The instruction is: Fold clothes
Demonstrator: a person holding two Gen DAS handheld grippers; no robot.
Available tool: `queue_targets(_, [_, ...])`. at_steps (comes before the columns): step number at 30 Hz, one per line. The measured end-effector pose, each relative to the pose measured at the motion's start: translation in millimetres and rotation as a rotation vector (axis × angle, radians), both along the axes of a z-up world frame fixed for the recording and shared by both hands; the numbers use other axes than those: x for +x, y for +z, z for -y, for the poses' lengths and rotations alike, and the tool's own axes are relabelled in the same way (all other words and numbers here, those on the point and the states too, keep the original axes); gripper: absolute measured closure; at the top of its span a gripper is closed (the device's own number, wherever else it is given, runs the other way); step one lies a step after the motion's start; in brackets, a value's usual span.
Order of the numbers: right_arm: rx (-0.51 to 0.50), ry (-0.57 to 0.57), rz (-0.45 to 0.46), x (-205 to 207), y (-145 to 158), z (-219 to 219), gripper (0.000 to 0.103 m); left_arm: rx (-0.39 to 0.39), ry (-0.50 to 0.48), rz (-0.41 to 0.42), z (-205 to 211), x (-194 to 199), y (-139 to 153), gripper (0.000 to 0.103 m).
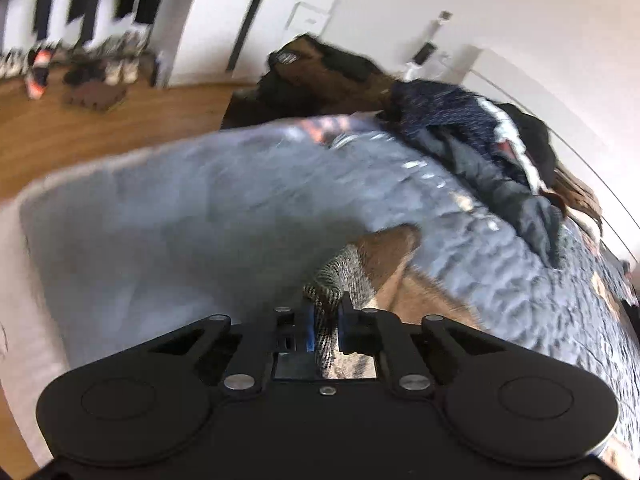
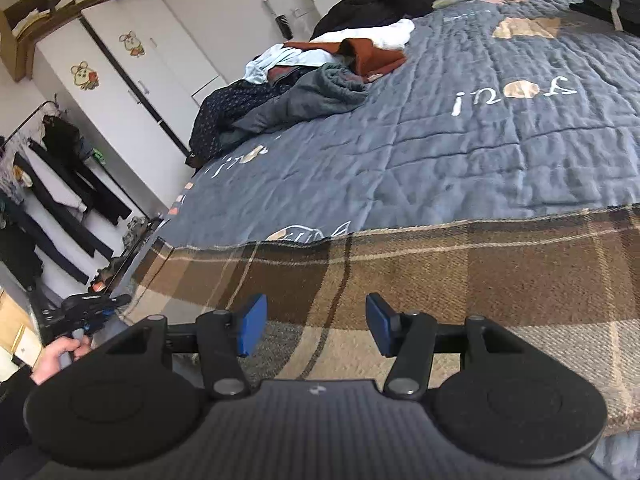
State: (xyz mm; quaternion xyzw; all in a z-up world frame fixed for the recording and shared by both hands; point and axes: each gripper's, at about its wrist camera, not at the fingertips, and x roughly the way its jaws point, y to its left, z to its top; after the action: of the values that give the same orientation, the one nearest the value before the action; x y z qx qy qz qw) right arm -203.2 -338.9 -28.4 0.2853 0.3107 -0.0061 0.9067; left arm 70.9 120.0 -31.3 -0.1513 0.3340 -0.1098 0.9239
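Left gripper [image 1: 326, 320] is clenched on a corner of the brown plaid garment [image 2: 440, 280], lifting it off the bed [image 2: 400, 152], probably to carry a fold. Right gripper [image 2: 312, 324] hovers released over the flat-spread part, holding nothing.

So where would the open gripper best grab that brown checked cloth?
Its far edge, coming from above with the right gripper. The brown plaid cloth lies flat on the blue quilt, so only an edge offers a pinchable fold; the left gripper already holds one end.
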Motion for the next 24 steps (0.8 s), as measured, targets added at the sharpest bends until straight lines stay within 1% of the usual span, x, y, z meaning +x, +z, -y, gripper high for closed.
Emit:
queue_targets(2, [0.003,-0.011,-0.002,-1.8,0.5,3.3,0.049,0.026,-0.032,0.033,6.6,-3.2,14.3,0.093])
queue_targets(4, [0.010,-0.027,0.000,-4.3,2.1,7.5,0.049,0.048,-0.094,0.077,24.2,-10.8,35.1,0.094])
queue_targets(13, [0.049,-0.120,0.014,-19.2,9.2,34.1,0.049,0.109,-0.517,0.179,173.7,-103.6,71.3,0.094])
queue_targets(17, [0.076,-0.139,0.029,-32.5,15.2,51.4,0.049,0.136,-0.706,0.224,240.3,-145.0,87.3,0.094])
queue_targets(18, [0.079,-0.140,0.032,-35.7,16.4,55.7,0.049,0.156,-0.758,0.220,260.9,-159.6,81.4,0.094])
queue_targets(21, [0.082,-0.157,0.030,-44.7,17.6,67.2,0.049,0.236,-0.869,0.208,307.5,-195.1,52.8,0.094])
queue_targets(24, [0.089,-0.179,0.015,-50.2,15.2,78.0,0.049,0.376,-0.946,0.208,336.1,-223.5,18.2,0.094])
